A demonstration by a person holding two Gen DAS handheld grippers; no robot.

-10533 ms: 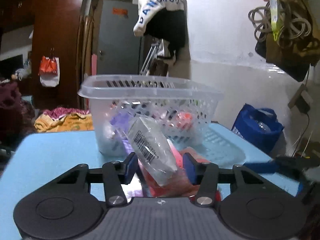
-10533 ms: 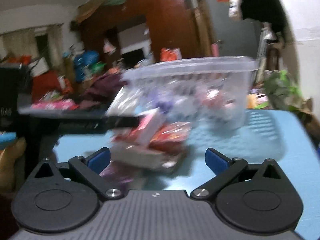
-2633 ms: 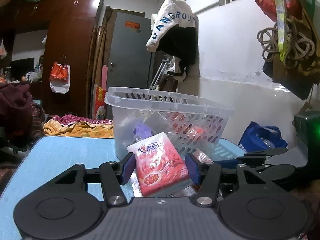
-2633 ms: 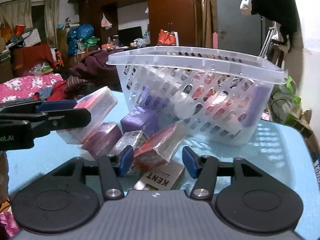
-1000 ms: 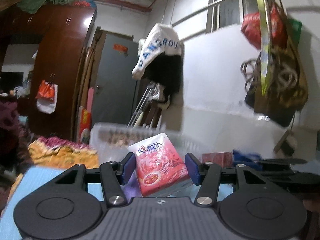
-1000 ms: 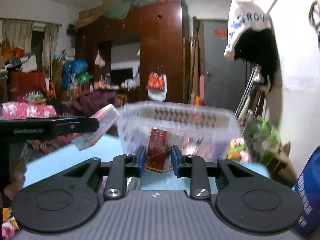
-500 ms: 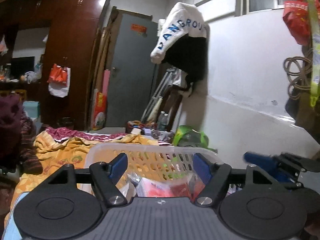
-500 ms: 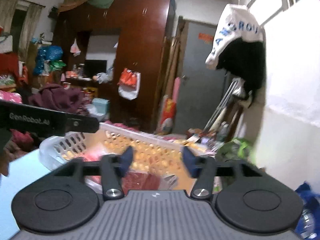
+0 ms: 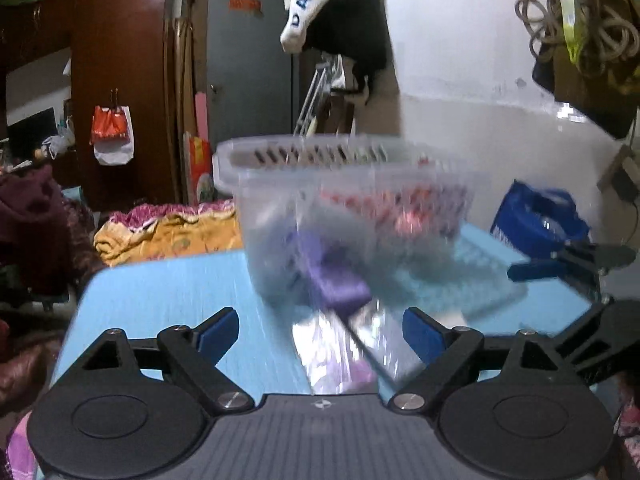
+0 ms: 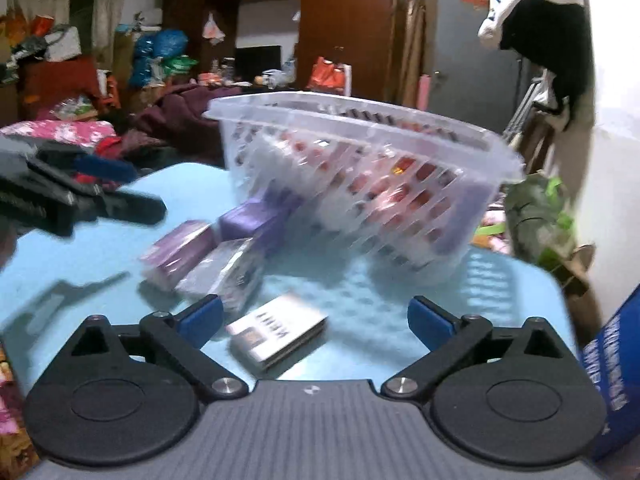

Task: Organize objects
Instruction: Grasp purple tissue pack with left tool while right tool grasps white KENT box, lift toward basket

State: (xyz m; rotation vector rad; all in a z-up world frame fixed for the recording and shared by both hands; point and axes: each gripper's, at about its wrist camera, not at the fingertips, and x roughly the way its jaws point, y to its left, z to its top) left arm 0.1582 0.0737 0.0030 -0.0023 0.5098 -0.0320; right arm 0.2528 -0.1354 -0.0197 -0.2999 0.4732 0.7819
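Both tongs, left (image 9: 320,330) and right (image 10: 314,320), just opened wide, empty. Flat box (image 10: 277,332) on desk (image 10: 100,248): light, stiff (probably slick); grip long edges.

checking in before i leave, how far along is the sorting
Done: the clear slotted plastic basket already holds many packets. In hand: nothing; both the left claw and right claw are open. Left: purple boxes, wrapped packs and a white KENT box on the blue table.
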